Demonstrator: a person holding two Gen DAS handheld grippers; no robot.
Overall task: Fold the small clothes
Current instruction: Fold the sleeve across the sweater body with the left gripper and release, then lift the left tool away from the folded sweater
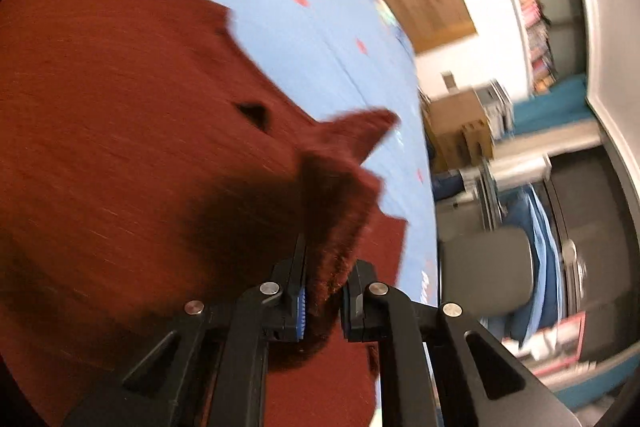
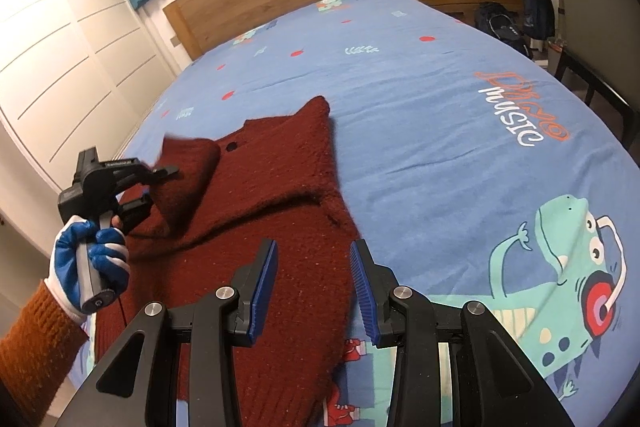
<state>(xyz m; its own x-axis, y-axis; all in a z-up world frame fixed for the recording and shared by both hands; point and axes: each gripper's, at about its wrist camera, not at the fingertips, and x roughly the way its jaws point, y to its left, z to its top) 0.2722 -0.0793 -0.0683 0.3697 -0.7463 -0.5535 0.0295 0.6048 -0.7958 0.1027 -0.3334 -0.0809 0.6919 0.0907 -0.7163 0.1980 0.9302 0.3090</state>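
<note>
My left claw (image 1: 322, 301) is clamped on a raised fold of the dark red sweater (image 2: 272, 219), which lies near the bed's (image 2: 420, 115) left edge (foot end). My right claw (image 2: 314, 287) hangs part-open above it, its 2 pads holding nothing.

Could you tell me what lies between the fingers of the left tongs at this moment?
A bunched fold of the red knitted sweater, pinched in the left tongs; the left wrist view shows it best.
</note>
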